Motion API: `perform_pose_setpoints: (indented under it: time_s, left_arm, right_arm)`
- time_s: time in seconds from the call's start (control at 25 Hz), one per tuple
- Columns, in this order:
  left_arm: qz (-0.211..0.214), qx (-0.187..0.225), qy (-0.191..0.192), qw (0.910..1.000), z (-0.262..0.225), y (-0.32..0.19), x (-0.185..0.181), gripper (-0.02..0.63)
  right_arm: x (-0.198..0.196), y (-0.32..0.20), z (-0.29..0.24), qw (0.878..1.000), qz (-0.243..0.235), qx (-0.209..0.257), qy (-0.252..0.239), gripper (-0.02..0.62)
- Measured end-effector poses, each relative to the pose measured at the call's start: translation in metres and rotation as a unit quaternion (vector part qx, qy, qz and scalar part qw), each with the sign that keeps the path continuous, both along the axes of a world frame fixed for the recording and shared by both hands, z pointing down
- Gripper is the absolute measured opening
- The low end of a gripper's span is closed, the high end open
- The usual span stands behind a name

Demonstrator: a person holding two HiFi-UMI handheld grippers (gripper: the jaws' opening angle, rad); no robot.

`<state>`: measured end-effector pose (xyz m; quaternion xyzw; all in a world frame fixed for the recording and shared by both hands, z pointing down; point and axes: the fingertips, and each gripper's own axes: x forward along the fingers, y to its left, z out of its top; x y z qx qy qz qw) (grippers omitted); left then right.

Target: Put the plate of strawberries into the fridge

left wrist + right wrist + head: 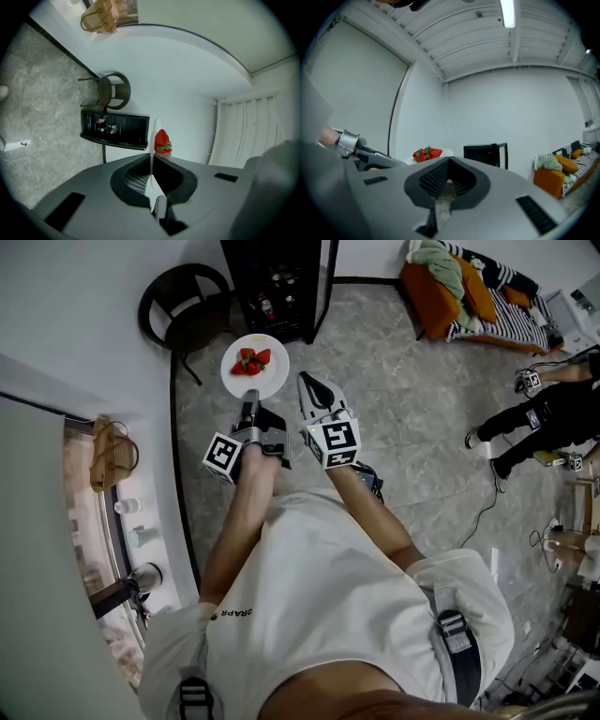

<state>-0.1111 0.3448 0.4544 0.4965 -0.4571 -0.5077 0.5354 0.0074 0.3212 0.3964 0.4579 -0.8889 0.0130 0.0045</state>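
A white plate (266, 378) with a few red strawberries (252, 361) hangs above the floor just in front of the black fridge (277, 282), whose door (323, 287) stands open. My left gripper (249, 399) is shut on the plate's near rim. In the left gripper view the plate (152, 136) shows edge-on between the jaws, with a strawberry (162, 140) behind it and the fridge (115, 127) further off. Close to the right of the plate, my right gripper (307, 381) is shut with nothing in it. The right gripper view shows the strawberries (427, 153) on the plate to its left.
A dark round chair (183, 306) stands left of the fridge by the wall. An orange sofa (469, 287) with cushions is at the back right. A person (548, 413) crouches on the floor at the right, with cables nearby. A woven basket (112, 457) rests on the window ledge at left.
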Motion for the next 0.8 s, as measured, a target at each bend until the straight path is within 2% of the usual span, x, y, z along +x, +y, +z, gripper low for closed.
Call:
perform_pose_setpoints:
  time_s: [0.12, 0.4, 0.8]
  left_arm:
    - [-0.002, -0.004, -0.002, 1.0000, 0.000, 0.003, 0.004, 0.009]
    - [-0.012, 0.003, -0.011, 0.9999, -0.003, 0.015, 0.052, 0.009]
    - [-0.017, -0.011, -0.019, 0.9996, 0.014, 0.031, 0.074, 0.009]
  right_arm:
    - [0.004, 0.002, 0.000, 1.000, -0.003, 0.001, -0.001, 0.014]
    - [0.055, 0.011, 0.005, 1.000, -0.006, 0.004, -0.014, 0.014]
    - [0.090, 0.017, 0.015, 1.000, 0.004, 0.001, -0.021, 0.014]
